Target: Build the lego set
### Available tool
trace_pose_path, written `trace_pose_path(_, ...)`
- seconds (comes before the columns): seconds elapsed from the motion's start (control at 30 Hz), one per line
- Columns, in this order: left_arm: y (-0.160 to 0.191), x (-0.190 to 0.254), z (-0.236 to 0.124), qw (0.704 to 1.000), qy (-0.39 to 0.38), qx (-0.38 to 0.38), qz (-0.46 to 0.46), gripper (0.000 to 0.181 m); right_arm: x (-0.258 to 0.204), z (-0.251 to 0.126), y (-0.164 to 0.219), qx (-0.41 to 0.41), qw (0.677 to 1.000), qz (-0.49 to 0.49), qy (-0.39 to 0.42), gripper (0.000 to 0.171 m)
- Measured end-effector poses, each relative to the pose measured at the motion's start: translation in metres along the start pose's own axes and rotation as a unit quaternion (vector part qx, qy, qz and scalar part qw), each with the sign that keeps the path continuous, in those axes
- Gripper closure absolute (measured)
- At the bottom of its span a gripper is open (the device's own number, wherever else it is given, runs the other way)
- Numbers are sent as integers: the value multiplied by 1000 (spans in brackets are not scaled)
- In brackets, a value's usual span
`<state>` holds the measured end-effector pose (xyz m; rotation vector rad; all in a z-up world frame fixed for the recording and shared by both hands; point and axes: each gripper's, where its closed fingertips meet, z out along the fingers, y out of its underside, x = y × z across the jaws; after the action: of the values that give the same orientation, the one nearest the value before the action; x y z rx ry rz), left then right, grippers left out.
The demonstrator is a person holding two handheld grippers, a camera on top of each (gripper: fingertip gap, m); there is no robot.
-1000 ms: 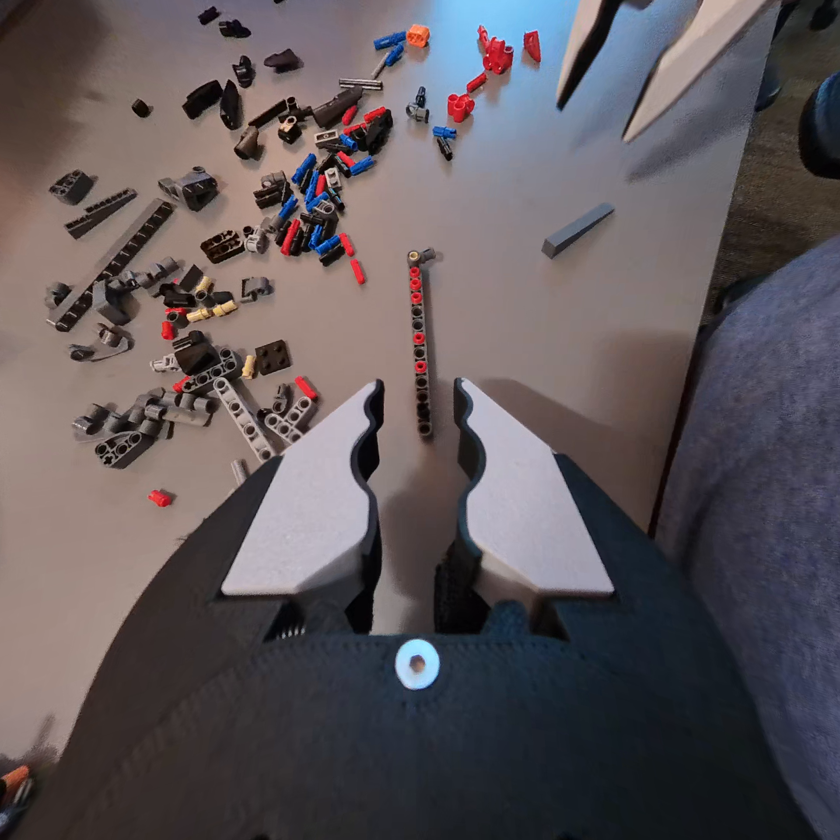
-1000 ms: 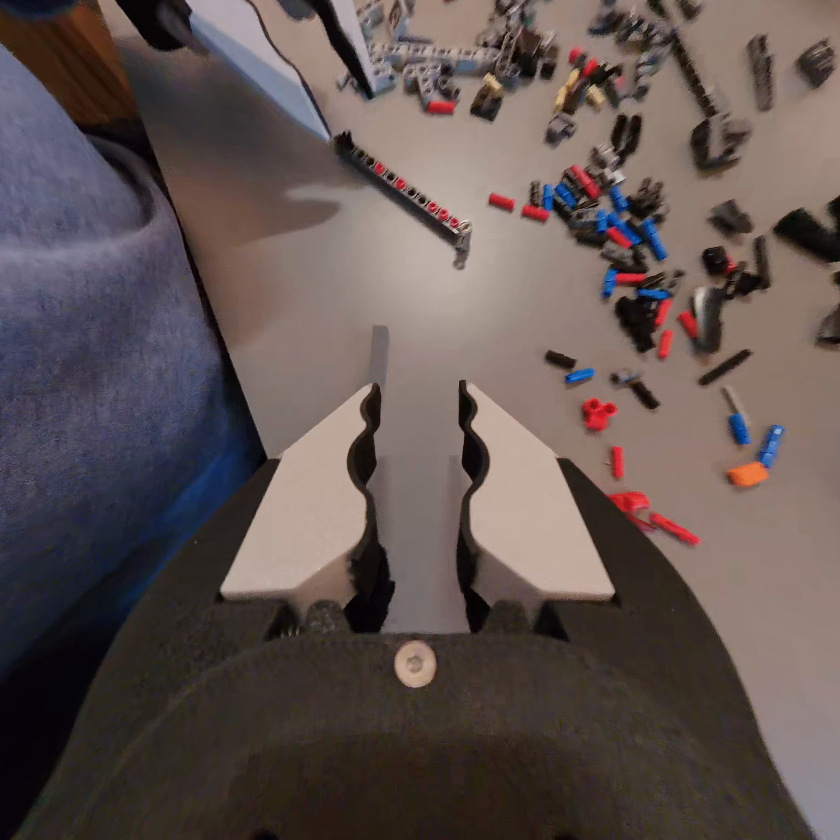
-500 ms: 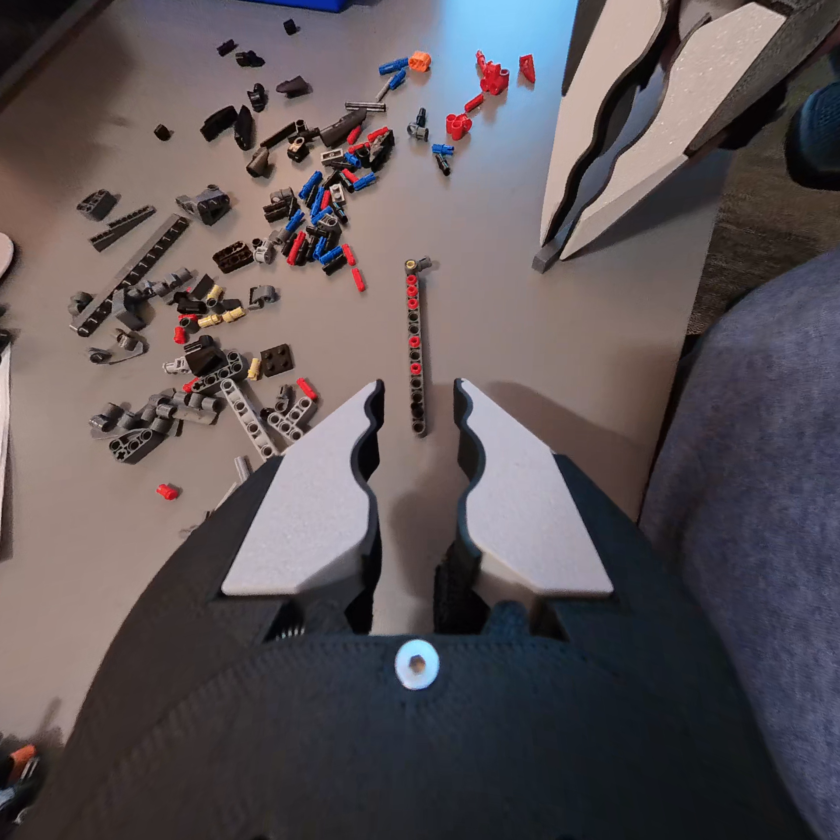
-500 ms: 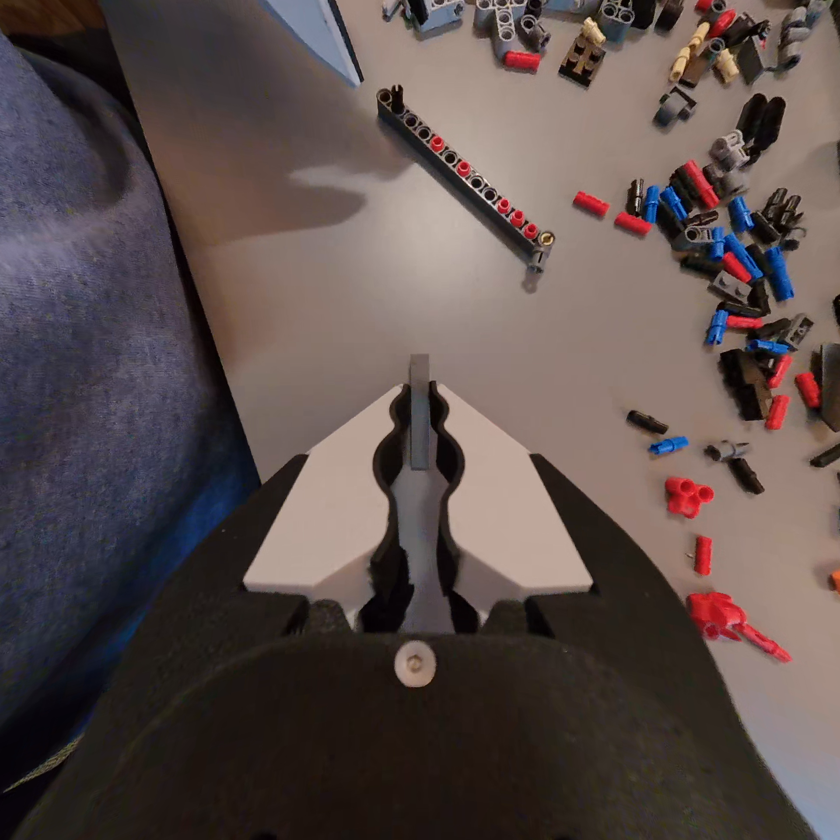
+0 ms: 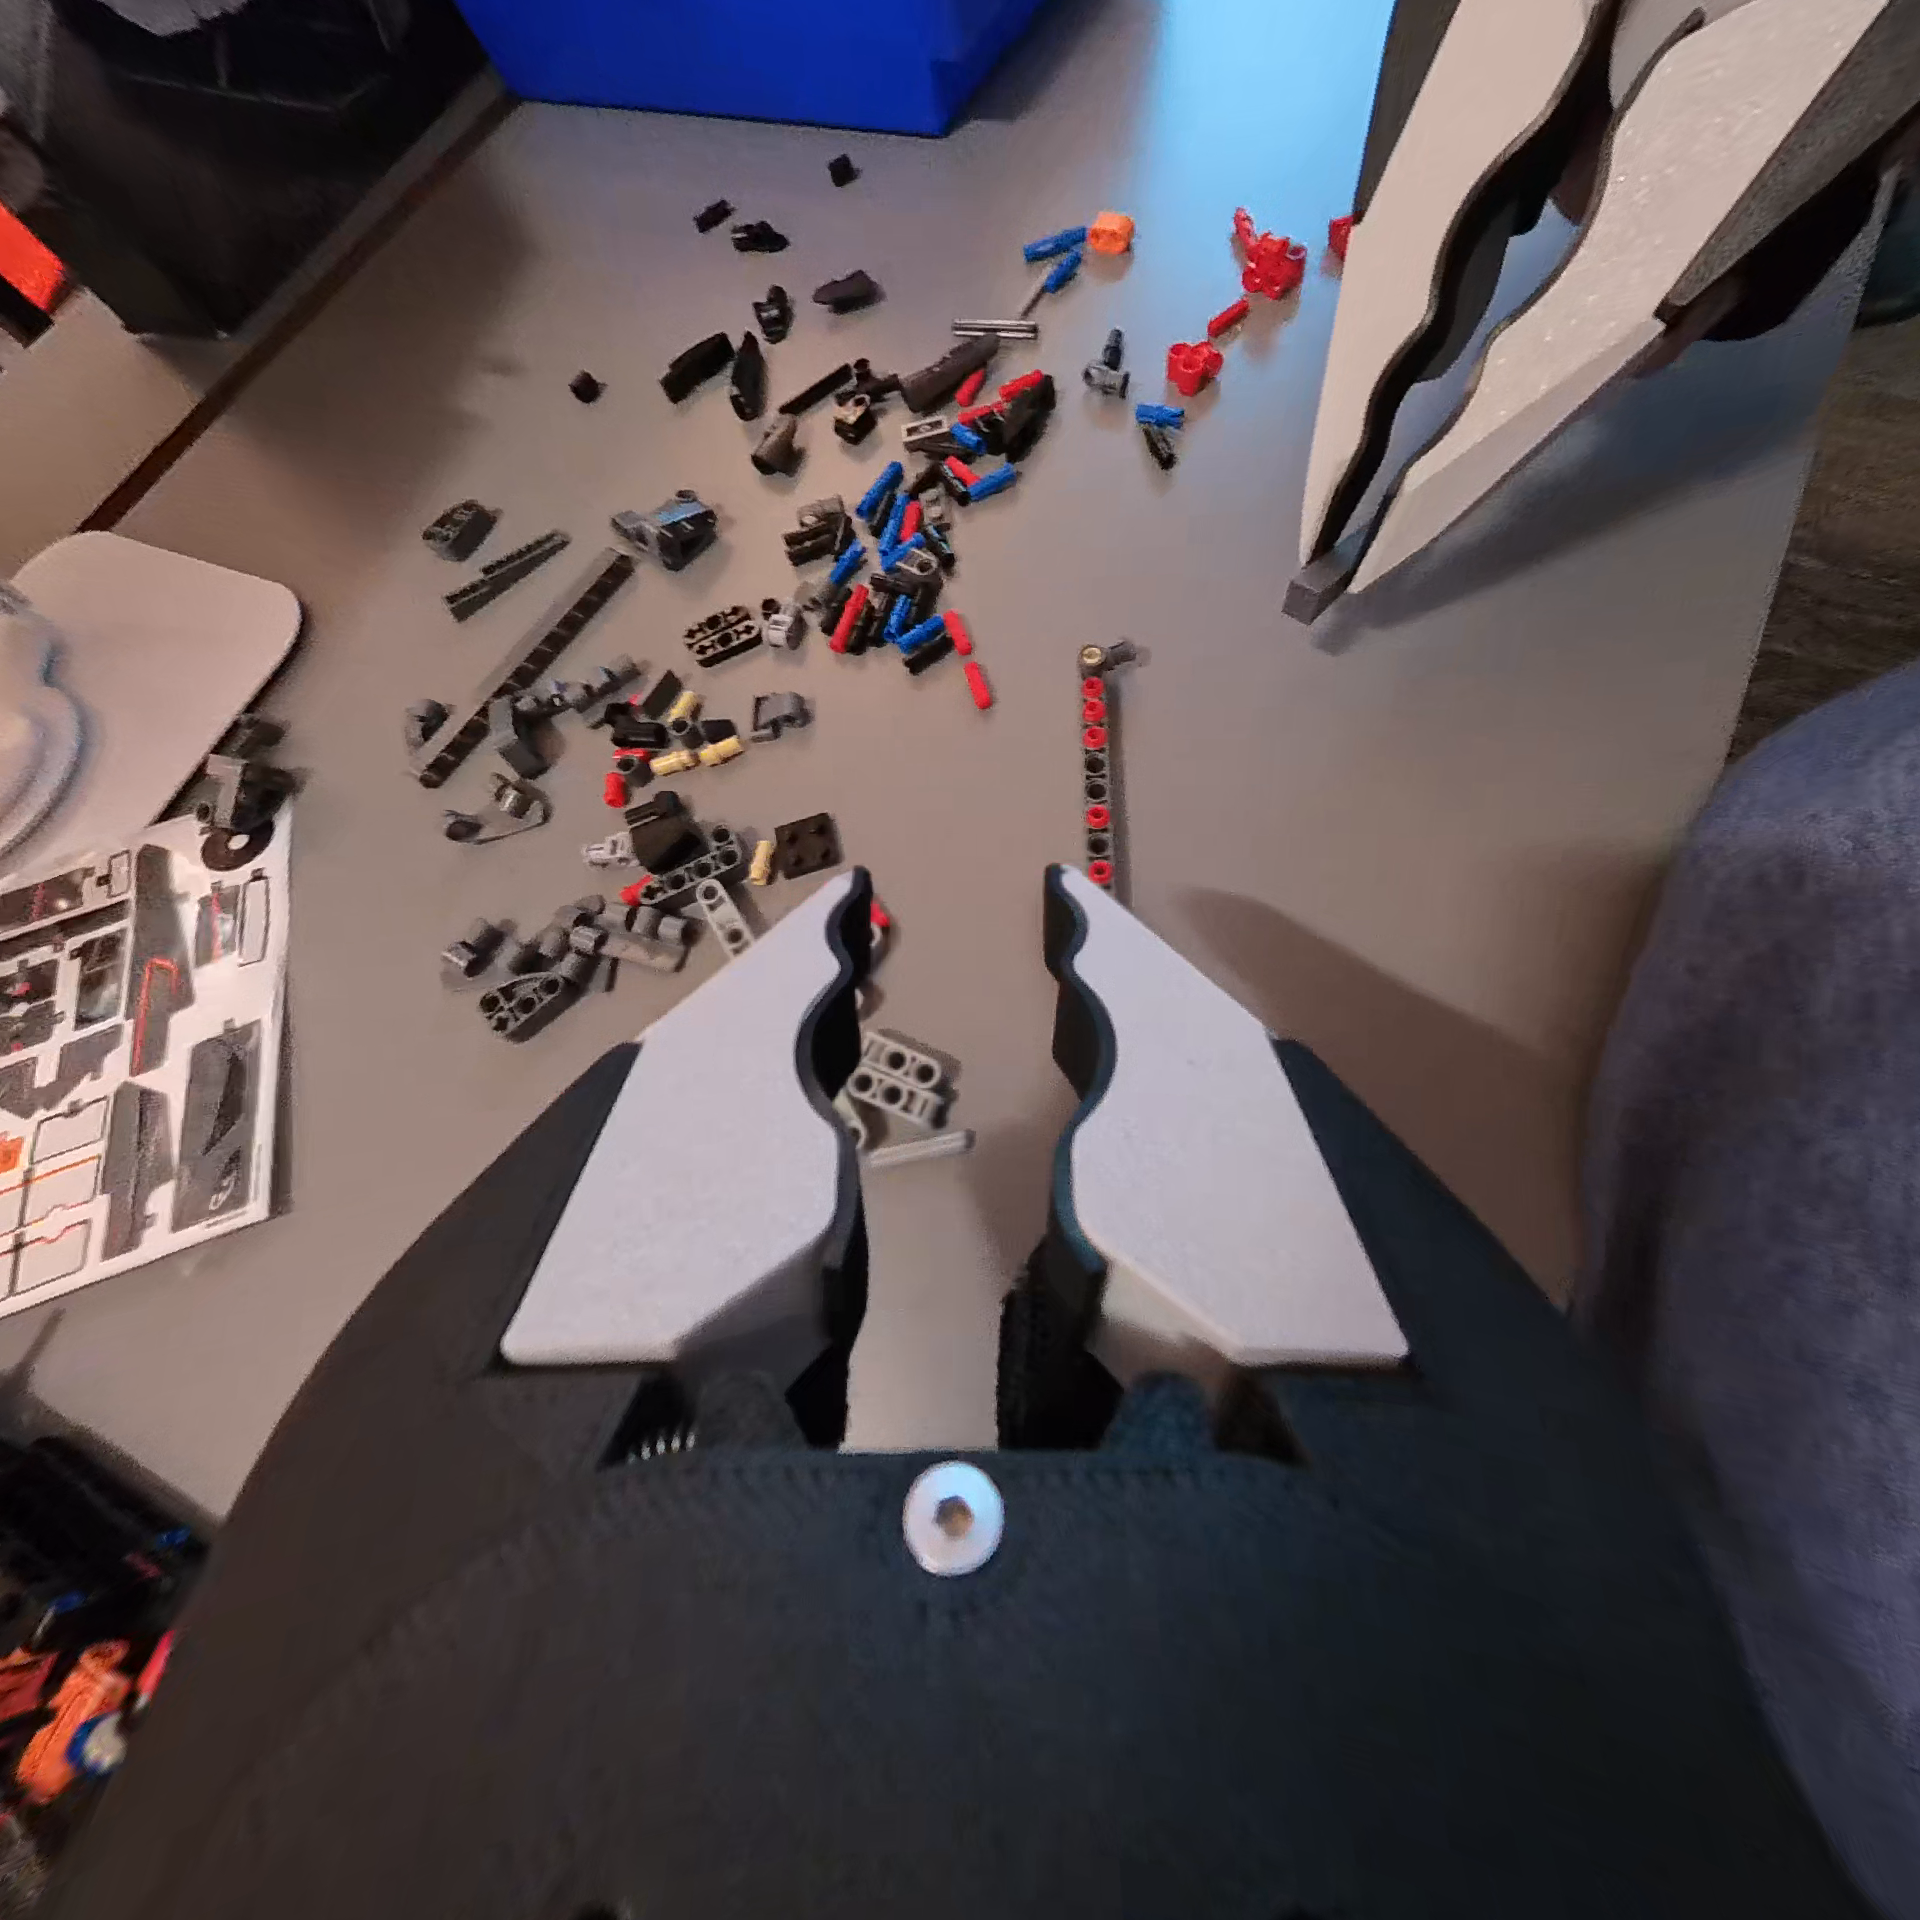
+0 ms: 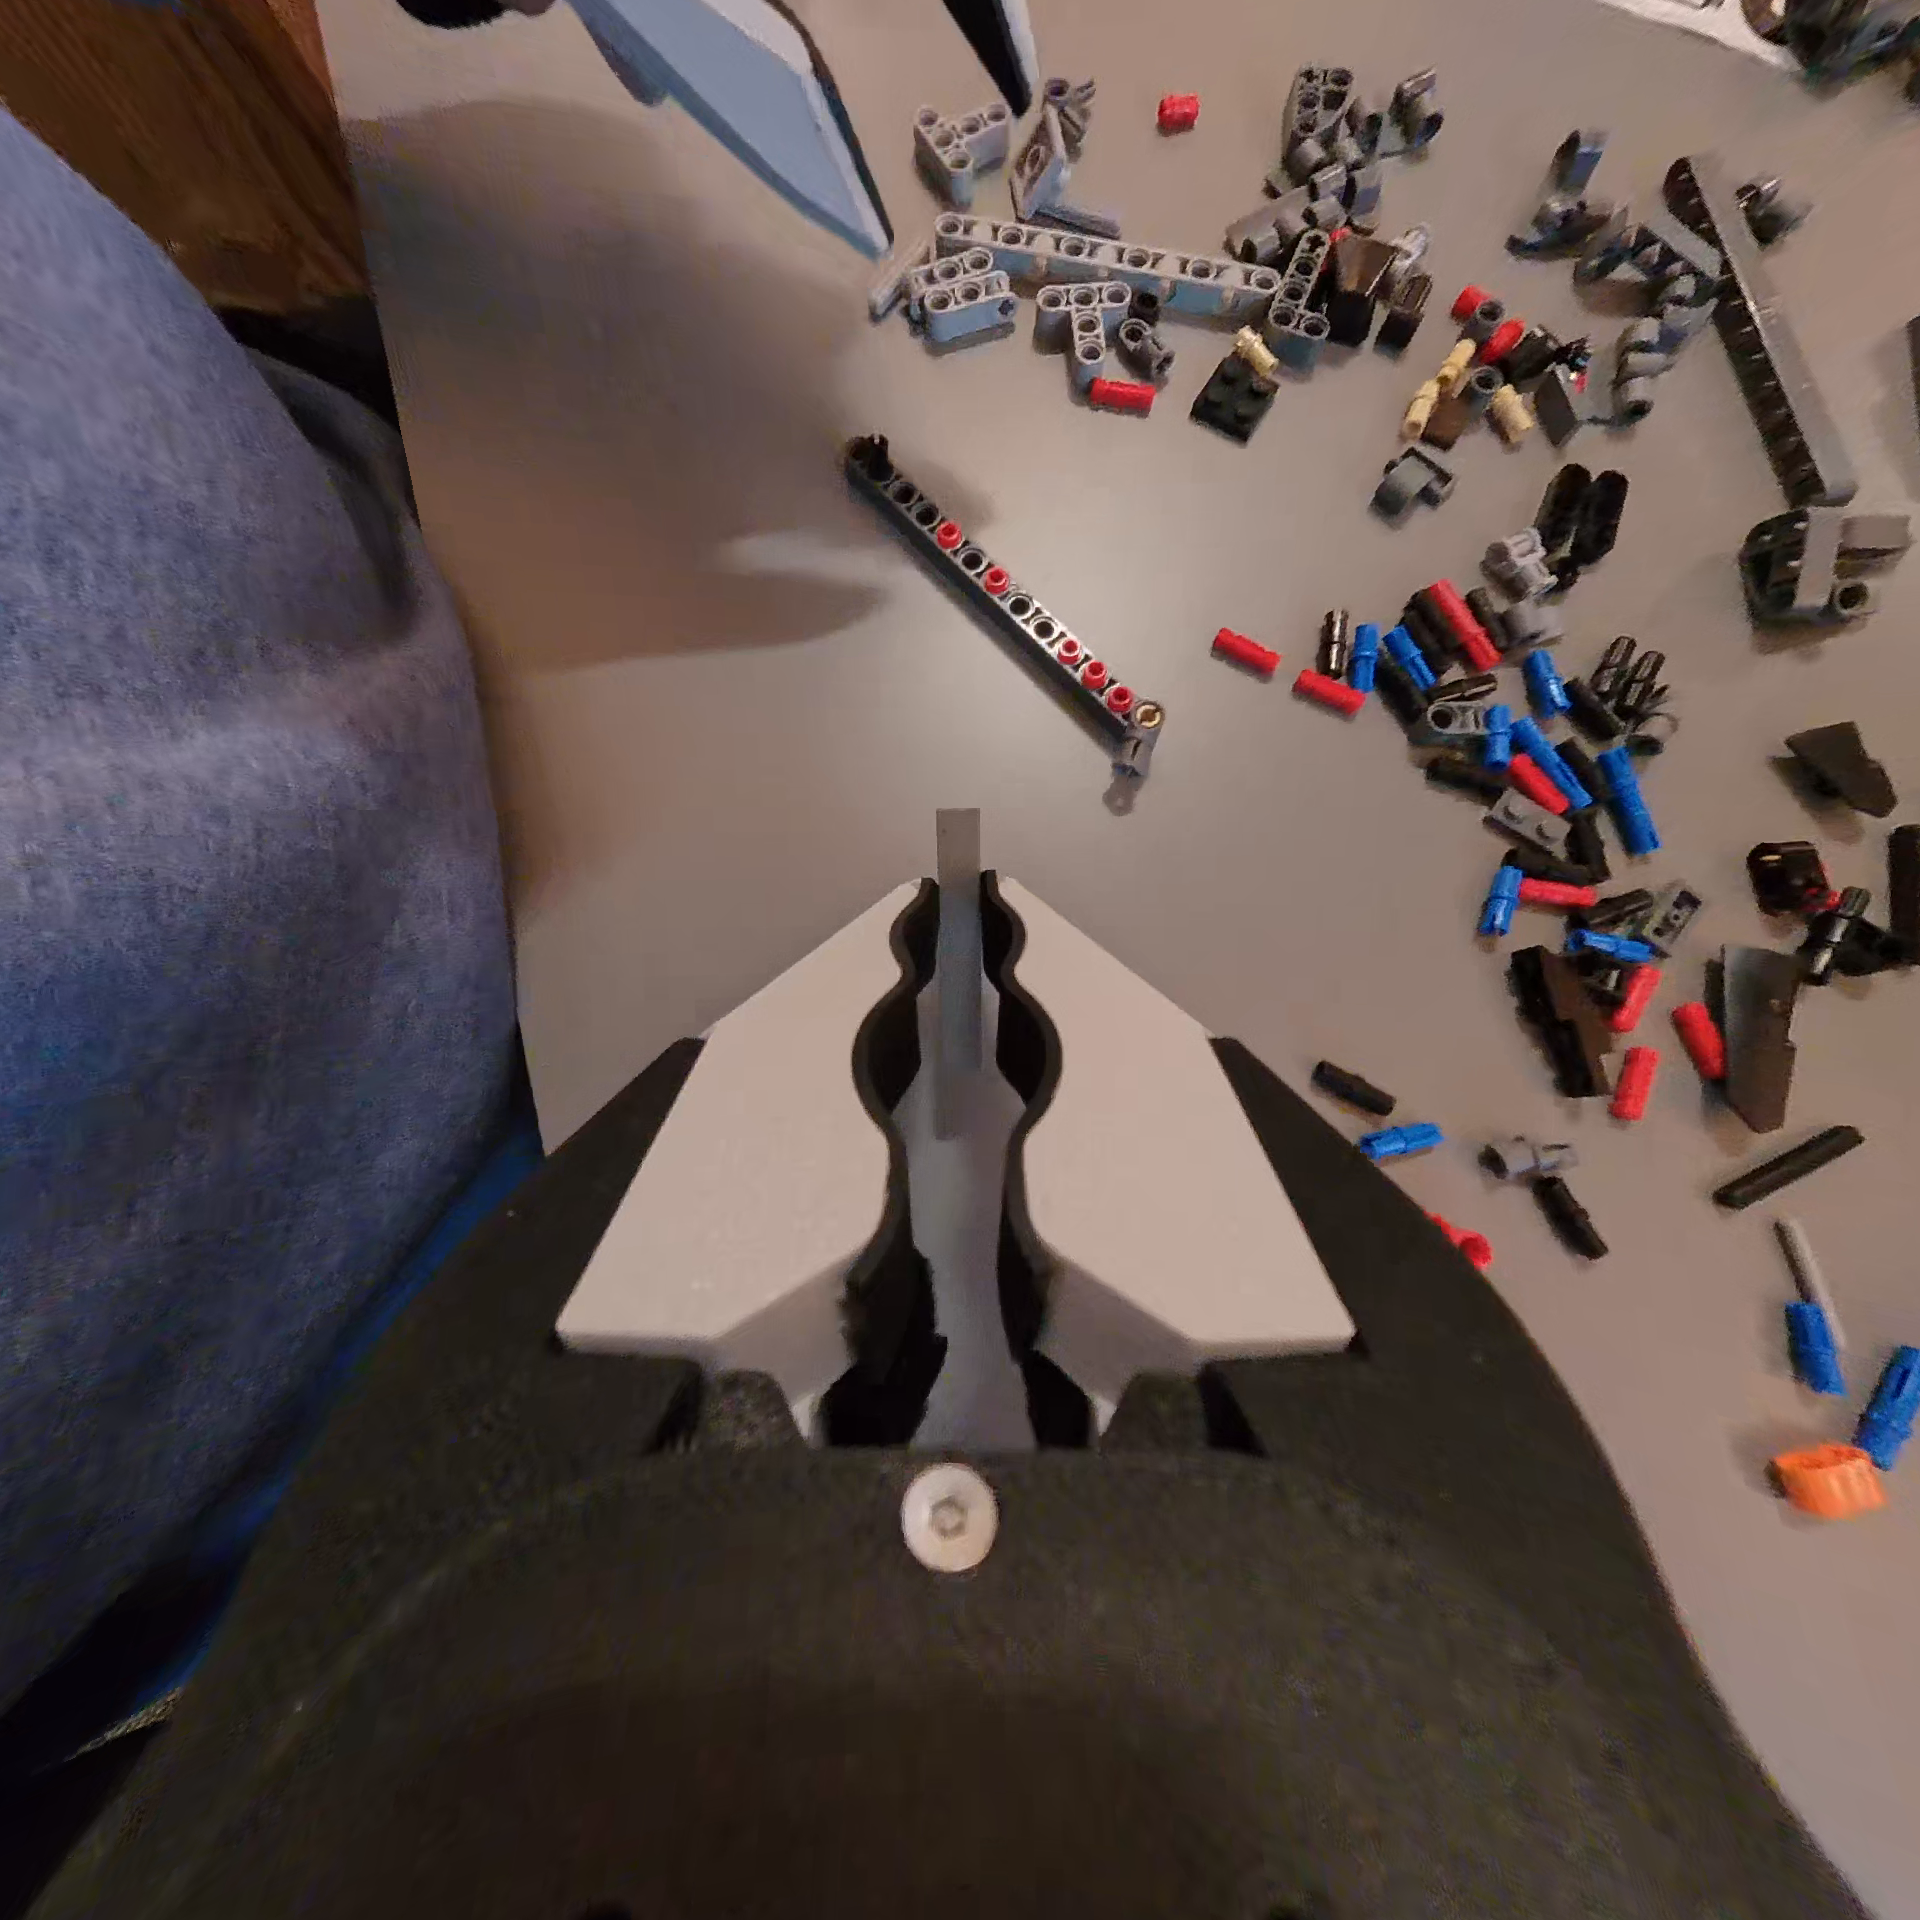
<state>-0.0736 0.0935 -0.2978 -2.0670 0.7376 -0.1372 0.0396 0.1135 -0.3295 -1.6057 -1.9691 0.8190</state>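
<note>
Grey tabletop [image 6: 665, 790] carries the whole job, with its near edge against your lap. Your right gripper [image 6: 954, 883] is closed on a flat grey slope piece [image 6: 958, 966], pinched between the scalloped inner faces; its long axis runs straight along the fingers, and its blunt end projects forward past the tips toward the middle of the table. From the left wrist view the same piece [image 5: 1311, 601] shows as a dark end at the tips, at or just above the surface near the table's right edge; contact cannot be confirmed. Your left gripper [image 5: 954, 902] stands wide open and empty, hovering above a few light grey beams [image 5: 902, 1075] near the near edge. Just ahead of it lies the long black beam [image 6: 1003, 594], already carrying several red pins, with a small grey connector at one end; its long axis runs from the near edge away toward the table's centre. The step in hand appears to be bringing the grasped piece to that beam. The next move likely calls for the left gripper to steady the beam while you align the piece with it. Farther out, loose red, blue and black pins [image 6: 1538, 727] spread toward the far side, and a sticker sheet [image 5: 125, 1049] rests at the left edge.
</note>
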Motion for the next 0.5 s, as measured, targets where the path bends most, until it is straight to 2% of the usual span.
trace_pose_path(0.5, 19, 8, -10, 999, -4, -1, -44, 150, 12, -2, -24, 31, 999, -21, -13, 166)
